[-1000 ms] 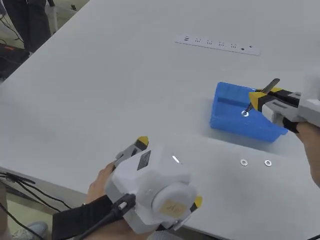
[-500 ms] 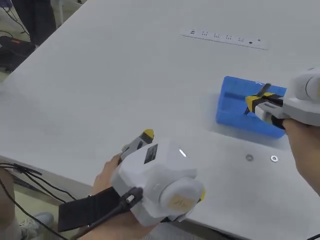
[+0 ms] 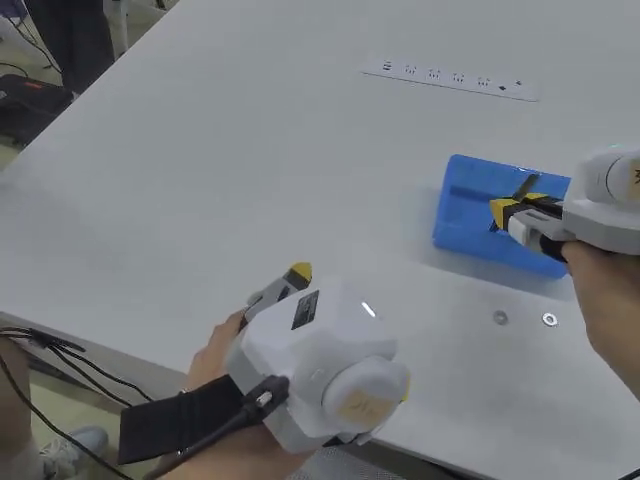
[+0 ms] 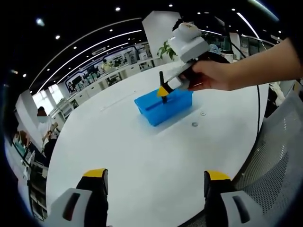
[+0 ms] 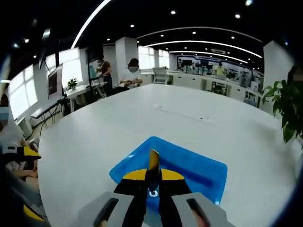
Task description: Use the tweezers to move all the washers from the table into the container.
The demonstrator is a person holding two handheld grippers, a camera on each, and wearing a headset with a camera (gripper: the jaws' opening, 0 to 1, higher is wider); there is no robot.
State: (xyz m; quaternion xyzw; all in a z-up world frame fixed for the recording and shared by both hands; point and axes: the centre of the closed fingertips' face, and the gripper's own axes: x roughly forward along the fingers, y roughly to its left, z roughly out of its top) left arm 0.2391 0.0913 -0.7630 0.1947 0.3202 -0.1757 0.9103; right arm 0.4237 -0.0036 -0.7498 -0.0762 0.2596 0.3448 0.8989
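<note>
Your right gripper (image 3: pixel 503 212), jaws clamped on the tweezers (image 5: pixel 154 161), holds them over the blue container (image 3: pixel 462 200); two washers (image 3: pixel 500 318) lie beside it on the table (image 3: pixel 250 150); left gripper (image 4: pixel 156 174) jaws apart

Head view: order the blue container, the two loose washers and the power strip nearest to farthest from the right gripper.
1. Blue container, right under the right gripper.
2. Two washers, nearer the person; too close to rank apart.
3. Power strip, far across the table.
</note>
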